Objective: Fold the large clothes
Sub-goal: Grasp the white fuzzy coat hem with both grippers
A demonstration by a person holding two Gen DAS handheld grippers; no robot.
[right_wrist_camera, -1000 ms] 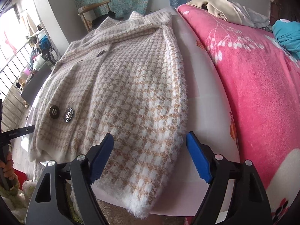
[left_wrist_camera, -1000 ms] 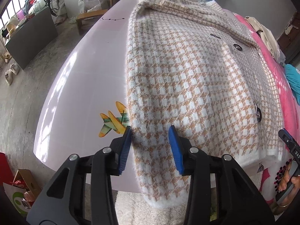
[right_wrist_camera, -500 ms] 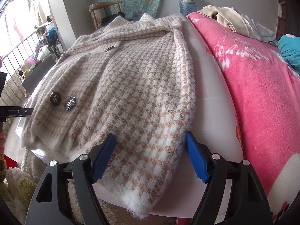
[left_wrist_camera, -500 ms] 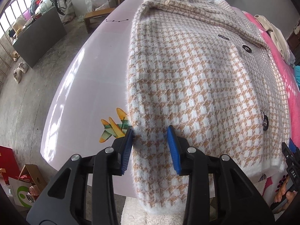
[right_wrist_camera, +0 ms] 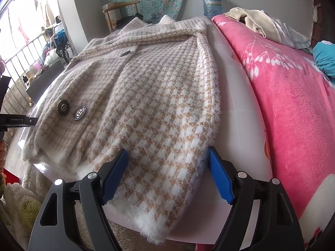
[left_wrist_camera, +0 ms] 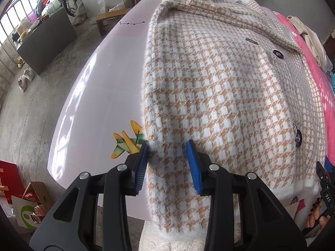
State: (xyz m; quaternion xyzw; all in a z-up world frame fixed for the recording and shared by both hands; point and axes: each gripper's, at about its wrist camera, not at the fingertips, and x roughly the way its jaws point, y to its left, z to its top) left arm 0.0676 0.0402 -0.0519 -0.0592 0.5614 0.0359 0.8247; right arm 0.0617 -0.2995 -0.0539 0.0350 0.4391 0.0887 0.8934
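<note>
A fuzzy beige-and-white houndstooth coat [left_wrist_camera: 219,96] lies flat, front up, on a pale pink table [left_wrist_camera: 100,96], its hem and sleeve ends hanging over the near edge. My left gripper [left_wrist_camera: 168,143] points down over the coat's left sleeve. Its blue pads [left_wrist_camera: 193,165] stand apart, with flat cloth between them and the left one at the fuzzy edge. My right gripper [right_wrist_camera: 167,149] is wide open and straddles the right sleeve [right_wrist_camera: 163,138] near its white cuff. Each gripper also shows at the edge of the other's view: the right gripper [left_wrist_camera: 323,179] and the left gripper [right_wrist_camera: 18,121].
A pink floral blanket [right_wrist_camera: 293,104] covers the surface right of the table, with cream clothes [right_wrist_camera: 257,18] and a teal cloth [right_wrist_camera: 324,58] on it. A white fluffy rug [left_wrist_camera: 167,242] lies below the near edge. Boxes [left_wrist_camera: 31,205] stand on the concrete floor at the left.
Both views have tilted slightly. The coat lies as before and neither gripper's gap has visibly changed.
</note>
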